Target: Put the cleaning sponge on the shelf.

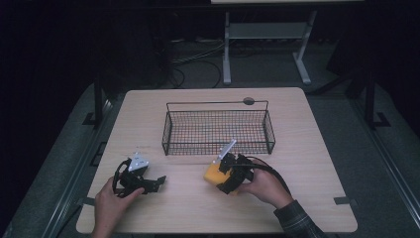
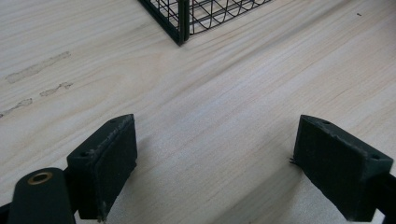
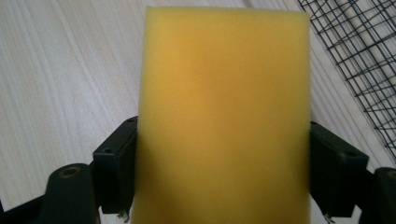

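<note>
Sponge (image 3: 224,116): yellow, rectangular, smooth-faced, clamped in right hand-held gripper (image 3: 224,172); left one's (image 2: 215,163) jaws apart.

A pale wood-grain desk (image 1: 148,106) with rounded corners stands on a grey floor (image 1: 64,163). A black wire basket (image 1: 218,130) sits directly on it, in the far half and near the middle. A small dark round disc (image 1: 248,101) lies in the desk top just behind the basket. In the left gripper view, faint smudge marks (image 2: 37,69) show on the wood to the left of the basket's corner
</note>
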Demonstrator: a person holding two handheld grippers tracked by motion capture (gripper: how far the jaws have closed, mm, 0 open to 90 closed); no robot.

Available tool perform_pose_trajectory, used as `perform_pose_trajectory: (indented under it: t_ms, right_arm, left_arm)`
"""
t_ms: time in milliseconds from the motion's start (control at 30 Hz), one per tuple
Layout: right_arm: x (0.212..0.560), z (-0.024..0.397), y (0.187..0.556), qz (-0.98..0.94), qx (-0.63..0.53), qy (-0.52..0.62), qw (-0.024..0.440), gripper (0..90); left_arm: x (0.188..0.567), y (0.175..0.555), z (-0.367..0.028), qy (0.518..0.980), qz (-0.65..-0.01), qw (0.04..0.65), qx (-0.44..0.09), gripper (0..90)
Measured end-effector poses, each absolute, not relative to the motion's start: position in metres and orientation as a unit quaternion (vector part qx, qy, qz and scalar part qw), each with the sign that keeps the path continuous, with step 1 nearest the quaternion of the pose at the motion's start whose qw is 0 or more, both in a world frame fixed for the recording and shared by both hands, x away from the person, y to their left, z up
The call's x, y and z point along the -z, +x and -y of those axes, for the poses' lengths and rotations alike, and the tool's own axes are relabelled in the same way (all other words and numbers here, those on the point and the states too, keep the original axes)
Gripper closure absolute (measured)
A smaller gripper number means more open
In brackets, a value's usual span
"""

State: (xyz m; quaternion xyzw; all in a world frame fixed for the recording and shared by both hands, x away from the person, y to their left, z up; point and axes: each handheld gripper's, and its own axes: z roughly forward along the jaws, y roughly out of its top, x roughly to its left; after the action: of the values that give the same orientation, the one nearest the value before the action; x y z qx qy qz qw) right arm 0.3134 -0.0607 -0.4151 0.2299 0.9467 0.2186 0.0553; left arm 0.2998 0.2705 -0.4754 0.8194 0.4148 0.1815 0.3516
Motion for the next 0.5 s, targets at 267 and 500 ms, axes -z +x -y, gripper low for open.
perform_pose_trajectory:
  t_ms: [267,500]
  right_arm:
    - [0.409,0.074,0.314,-0.943,-0.222,0.241,0.059,22.9]
    - [0.402,0.088,0.313,-0.939,-0.226,0.253,0.063,23.0]
  left_arm:
    - [0.475,0.3,-0.27,0.819,-0.415,0.352,-0.181,12.7]
    - [0.475,0.3,-0.27,0.819,-0.415,0.352,-0.181,12.7]
